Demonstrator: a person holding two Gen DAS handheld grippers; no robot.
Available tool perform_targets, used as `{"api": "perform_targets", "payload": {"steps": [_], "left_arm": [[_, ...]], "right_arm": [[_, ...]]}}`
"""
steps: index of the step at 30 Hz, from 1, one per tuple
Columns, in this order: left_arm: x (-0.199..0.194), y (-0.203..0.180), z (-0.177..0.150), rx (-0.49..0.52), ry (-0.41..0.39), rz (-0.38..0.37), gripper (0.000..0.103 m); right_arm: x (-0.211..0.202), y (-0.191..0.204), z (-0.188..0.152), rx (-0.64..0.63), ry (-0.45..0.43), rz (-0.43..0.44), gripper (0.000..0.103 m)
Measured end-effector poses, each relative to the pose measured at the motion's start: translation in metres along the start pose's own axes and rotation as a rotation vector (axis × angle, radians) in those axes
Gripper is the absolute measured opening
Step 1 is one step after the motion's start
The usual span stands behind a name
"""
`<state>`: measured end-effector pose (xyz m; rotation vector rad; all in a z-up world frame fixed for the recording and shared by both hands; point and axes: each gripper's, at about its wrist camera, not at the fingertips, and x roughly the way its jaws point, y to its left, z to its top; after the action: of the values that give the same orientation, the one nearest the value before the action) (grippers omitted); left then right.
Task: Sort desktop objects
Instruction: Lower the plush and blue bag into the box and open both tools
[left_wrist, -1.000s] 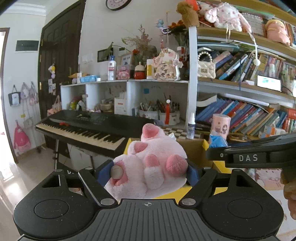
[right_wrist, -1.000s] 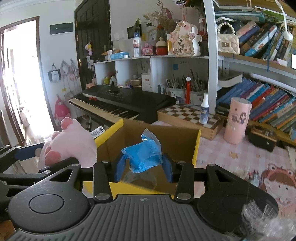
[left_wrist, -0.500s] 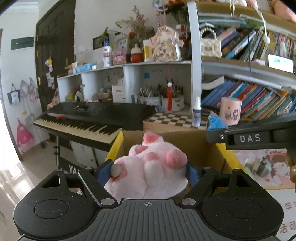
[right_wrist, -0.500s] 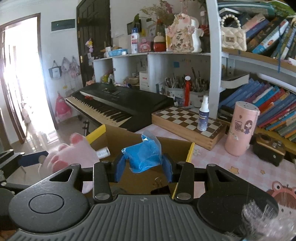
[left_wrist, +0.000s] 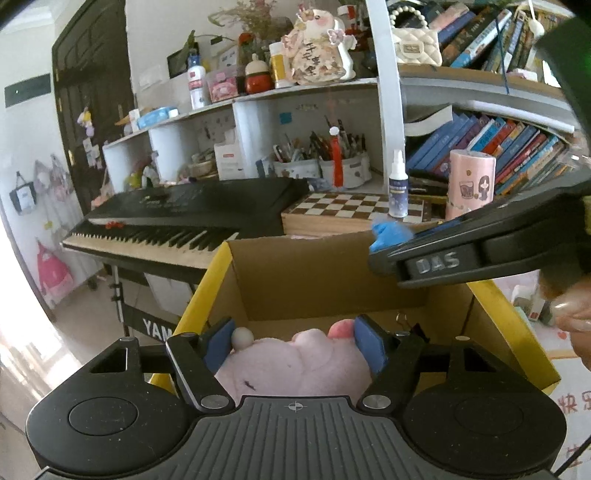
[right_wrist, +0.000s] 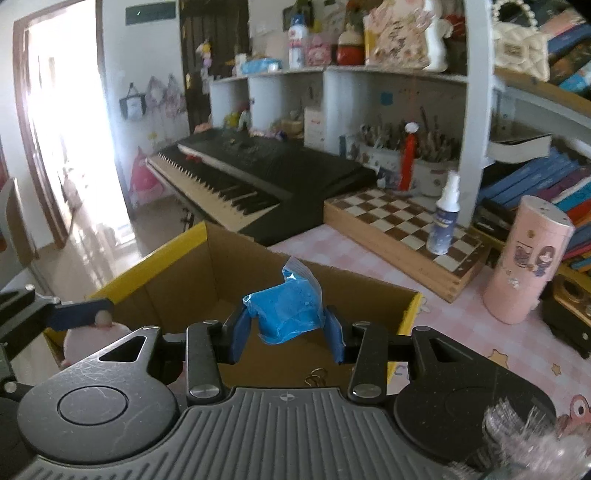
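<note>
Left wrist view, lower centre: left gripper (left_wrist: 293, 341), matte black ribbed body, blue rubber pads; jaws closed on the soft pink plush toy (left_wrist: 295, 363), fuzzy pile, rounded paws, one grey-white bead against the left pad. Toy sits low over the open brown corrugated cardboard box with yellow-taped rim (left_wrist: 332, 280). Half a second earlier the plush stood higher between the pads with three paws showing; now only its top shows and the box interior fills the middle of the frame.

Right of frame: right gripper (left_wrist: 391, 240) crosses in profile, blue scrap at its tip.

Right wrist view, lower left: plush (right_wrist: 86, 338) at the box's near-left corner. Centre: right gripper (right_wrist: 288, 328), jaws clamped on a crinkled blue plastic bag (right_wrist: 286, 314), glossy and creased, over the box (right_wrist: 332, 291). Compared with earlier, this view looks more steeply down into the box. Right: pink checked worktop (right_wrist: 461, 325), wooden chessboard (right_wrist: 399, 232), white spray bottle (right_wrist: 445, 218), pink cylindrical canister (right_wrist: 526, 258).
</note>
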<state>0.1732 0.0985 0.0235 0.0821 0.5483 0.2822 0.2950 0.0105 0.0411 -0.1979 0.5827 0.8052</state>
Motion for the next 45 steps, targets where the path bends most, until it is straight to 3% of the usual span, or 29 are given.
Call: {"api": "perform_targets", "payload": {"steps": [3, 5, 7, 16, 22, 30, 45], "left_arm": [[0.002, -0.004, -0.001, 0.026, -0.009, 0.005, 0.072], [0.005, -0.007, -0.002, 0.054, 0.002, 0.014, 0.084], [0.012, -0.011, -0.003, 0.078, 0.041, 0.044, 0.089], [0.0, -0.002, -0.009, 0.016, 0.031, 0.073, 0.092], [-0.008, -0.001, -0.01, -0.003, 0.019, 0.075, 0.092], [-0.024, -0.001, -0.008, -0.001, -0.039, 0.071, 0.095], [-0.053, 0.019, -0.014, -0.069, -0.094, 0.07, 0.097]], "right_arm": [[0.014, 0.003, 0.003, -0.035, 0.034, 0.017, 0.04], [0.022, 0.005, 0.005, -0.057, 0.061, 0.029, 0.04], [0.031, 0.008, 0.007, -0.083, 0.093, 0.042, 0.04], [0.065, 0.02, 0.009, -0.151, 0.273, 0.093, 0.04], [0.071, 0.019, 0.008, -0.157, 0.314, 0.097, 0.043], [0.051, 0.019, 0.01, -0.14, 0.22, 0.099, 0.052], [-0.035, 0.025, 0.003, -0.052, -0.009, -0.003, 0.053]]}}
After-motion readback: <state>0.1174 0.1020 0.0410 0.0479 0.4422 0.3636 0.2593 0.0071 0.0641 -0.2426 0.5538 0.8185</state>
